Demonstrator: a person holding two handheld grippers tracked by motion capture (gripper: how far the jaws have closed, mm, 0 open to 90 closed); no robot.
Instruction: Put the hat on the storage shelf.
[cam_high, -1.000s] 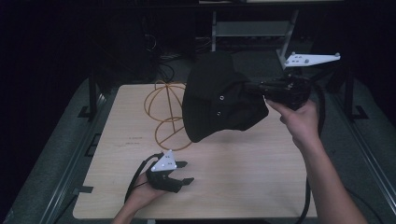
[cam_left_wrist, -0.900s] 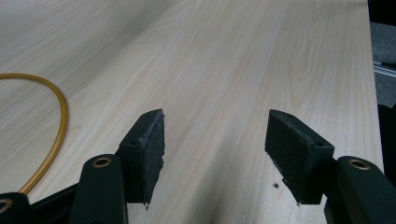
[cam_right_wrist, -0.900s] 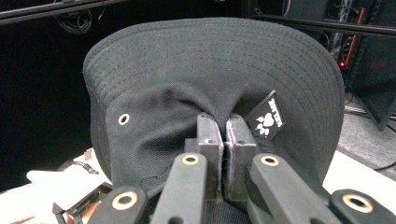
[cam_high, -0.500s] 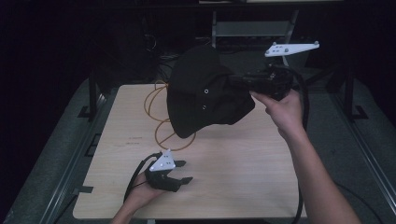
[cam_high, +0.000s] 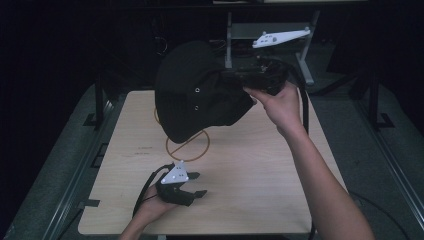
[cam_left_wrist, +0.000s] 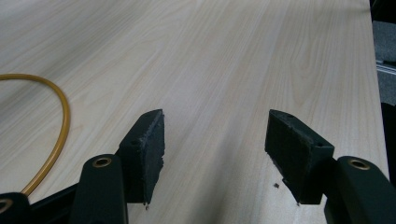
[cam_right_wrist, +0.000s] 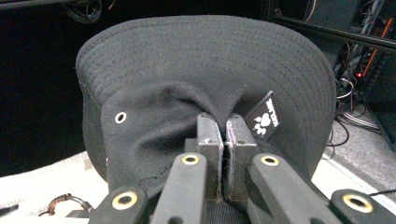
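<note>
The right gripper (cam_high: 240, 79) pinches the black bucket hat (cam_high: 197, 97) aloft above the yellow ring (cam_high: 187, 146); the left gripper (cam_high: 195, 185), jaws apart, rests nearer the person than the ring.

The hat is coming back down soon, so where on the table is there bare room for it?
The table's right half, beside the right forearm, is bare wood. Crowded: the yellow wire stand under the hat held by the right gripper, and the front left, where the open left gripper rests.

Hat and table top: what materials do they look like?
Hat: black woven cloth, matte, likely cotton; rows of stitching on the brim, metal eyelets, fabric puckers where the right gripper pinches it. Table: pale wood or wood-look laminate, smooth with straight grain lines.
</note>
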